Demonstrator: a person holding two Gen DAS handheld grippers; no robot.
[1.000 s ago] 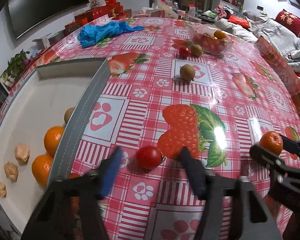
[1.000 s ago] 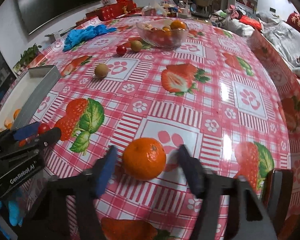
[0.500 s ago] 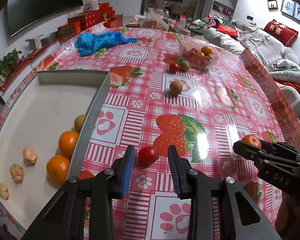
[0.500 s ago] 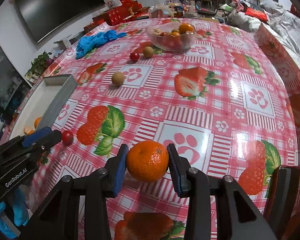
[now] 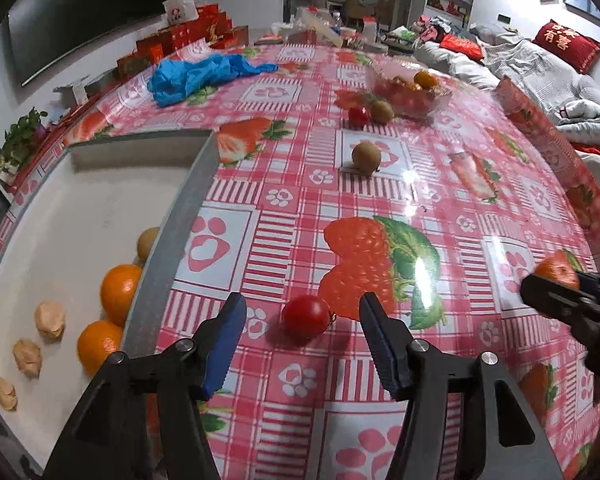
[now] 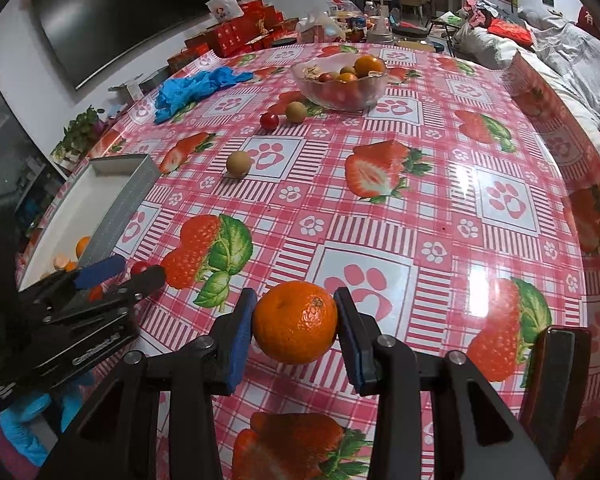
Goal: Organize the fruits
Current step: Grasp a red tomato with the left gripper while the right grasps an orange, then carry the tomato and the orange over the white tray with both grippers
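Between the blue pads of the right gripper sits an orange, clamped on both sides and lifted just clear of the red checked tablecloth. Off to its left, the left gripper has just been opening, and its fingers stand apart around a small red tomato on the cloth (neither pad touches it). Just beyond lies the white tray with two oranges, and farther back a glass bowl of fruit.
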